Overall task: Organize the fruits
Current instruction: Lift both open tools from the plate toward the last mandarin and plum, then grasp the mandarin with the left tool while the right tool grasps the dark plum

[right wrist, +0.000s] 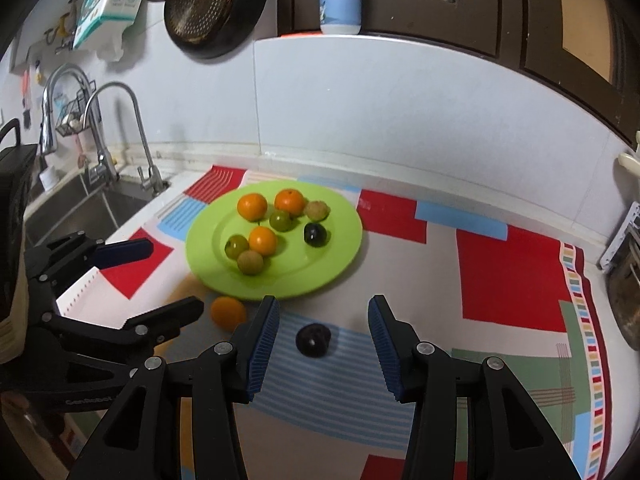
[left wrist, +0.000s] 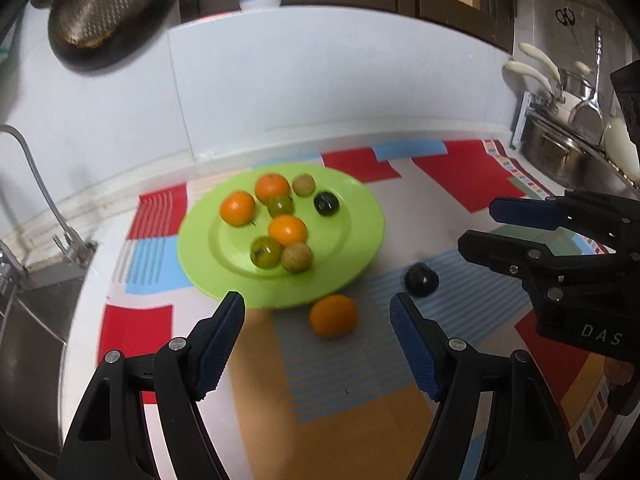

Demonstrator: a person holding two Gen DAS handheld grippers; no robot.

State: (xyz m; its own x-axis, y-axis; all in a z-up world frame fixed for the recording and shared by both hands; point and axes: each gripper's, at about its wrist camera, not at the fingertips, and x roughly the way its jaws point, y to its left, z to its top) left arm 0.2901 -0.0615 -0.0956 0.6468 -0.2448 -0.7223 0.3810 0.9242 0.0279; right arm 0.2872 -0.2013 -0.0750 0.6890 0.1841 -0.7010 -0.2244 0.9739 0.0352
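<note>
The left claw (left wrist: pixel 317 312) is standing wide open, with nothing between its blue pads (left wrist: pixel 220 344). An orange (left wrist: pixel 333 315) is lying on the mat (left wrist: pixel 360 400) just past the tips, right in the gap, not touching either pad. A dark plum (left wrist: pixel 421 279) is sitting on the mat at about 1 o'clock from this claw, near its right tip.

The right claw (right wrist: pixel 323 320) is spread too, holding nothing. In its own view the plum (right wrist: pixel 313 339) is lying between the two pads (right wrist: pixel 262 354), a bit nearer the left one, with space on both sides. The orange (right wrist: pixel 228 312) is at about 10 o'clock from that claw, just outside its left pad.

The green plate (left wrist: pixel 352 216) is lying at 12 o'clock past both claws. It is holding three oranges, two green fruits, two brown fruits and one dark plum.

The right claw's body is showing the letters "DAS" in the left view. The left claw's body is showing small writing in the right view, too blurry to read
</note>
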